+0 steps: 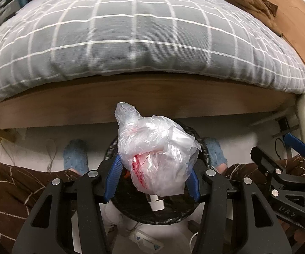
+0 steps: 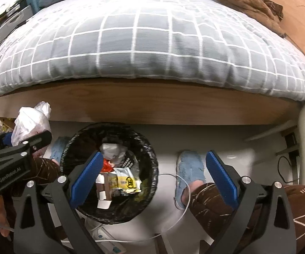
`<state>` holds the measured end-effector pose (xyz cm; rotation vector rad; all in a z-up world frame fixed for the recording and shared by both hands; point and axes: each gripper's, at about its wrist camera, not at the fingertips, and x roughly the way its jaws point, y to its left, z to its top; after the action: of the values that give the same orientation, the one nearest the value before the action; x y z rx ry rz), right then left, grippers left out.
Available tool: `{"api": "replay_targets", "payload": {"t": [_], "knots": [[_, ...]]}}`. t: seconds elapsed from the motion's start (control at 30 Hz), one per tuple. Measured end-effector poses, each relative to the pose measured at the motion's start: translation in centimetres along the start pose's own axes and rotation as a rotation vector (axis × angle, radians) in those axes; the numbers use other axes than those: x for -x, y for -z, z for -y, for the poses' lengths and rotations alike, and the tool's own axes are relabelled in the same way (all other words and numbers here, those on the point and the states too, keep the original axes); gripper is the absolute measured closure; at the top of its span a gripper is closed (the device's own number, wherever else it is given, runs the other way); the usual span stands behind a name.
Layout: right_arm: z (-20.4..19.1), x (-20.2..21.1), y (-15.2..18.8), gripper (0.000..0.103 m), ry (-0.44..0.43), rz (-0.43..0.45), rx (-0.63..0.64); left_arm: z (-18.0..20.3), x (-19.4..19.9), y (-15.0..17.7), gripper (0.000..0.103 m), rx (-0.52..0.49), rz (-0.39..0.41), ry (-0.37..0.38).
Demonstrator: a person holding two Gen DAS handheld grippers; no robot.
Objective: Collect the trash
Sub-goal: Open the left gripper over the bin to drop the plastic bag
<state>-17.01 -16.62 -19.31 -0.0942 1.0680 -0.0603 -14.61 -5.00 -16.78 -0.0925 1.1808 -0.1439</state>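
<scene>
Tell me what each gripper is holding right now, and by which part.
The left gripper grips the crumpled clear plastic bag around its lower bulk, over the black-lined trash bin. The right gripper is open, holding nothing.

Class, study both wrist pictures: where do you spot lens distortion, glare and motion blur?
Left wrist view: the fisheye bows the wooden bed frame; the grey checked duvet looks slightly smeared; the crumpled clear plastic bag in the left gripper shines white. Right wrist view: same bowing, dark corners, and the duvet's top is washed out; the black-lined round bin is sharp.
</scene>
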Motion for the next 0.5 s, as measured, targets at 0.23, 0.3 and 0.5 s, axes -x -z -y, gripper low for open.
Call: {"api": "replay_targets", "payload": {"t": [0.23,0.3,0.5], "knots": [[1.4,0.2,-0.1,0.01,0.002,0.004,-0.022,2.4,-0.7,-0.1,0.049,-0.041,-0.014,0.004],[1.5,0.2,-0.1,0.01,0.002,0.002,-0.025,2.6,-0.9,0.0,0.046,-0.047,-0.015,0.002],[1.2,0.2,-0.2,0.009,-0.003,0.008,-0.029,2.7,-0.9,0.1,0.034,-0.042,-0.008,-0.009]]}}
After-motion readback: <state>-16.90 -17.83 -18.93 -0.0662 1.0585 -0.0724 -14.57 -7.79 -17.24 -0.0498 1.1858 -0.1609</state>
